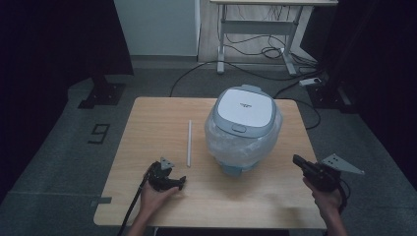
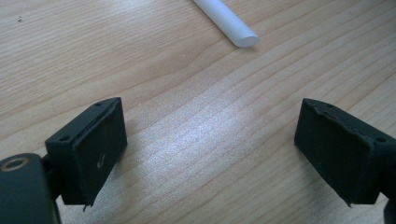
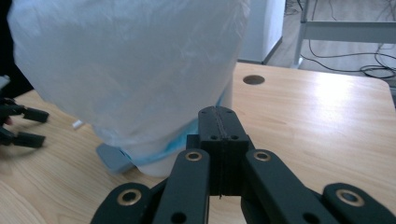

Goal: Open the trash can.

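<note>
A light wooden table [image 1: 147,118] is standing on grey flooring. Sitting on it, right of centre, is a small bin with a white and grey lid [image 1: 244,110], its body wrapped in a translucent plastic liner [image 1: 236,142]. A thin white stick [image 1: 189,142] is lying flat just left of the bin, apart from it, pointing away from the person. A round cable hole [image 3: 253,80] is showing in the tabletop beyond the bin.
</note>
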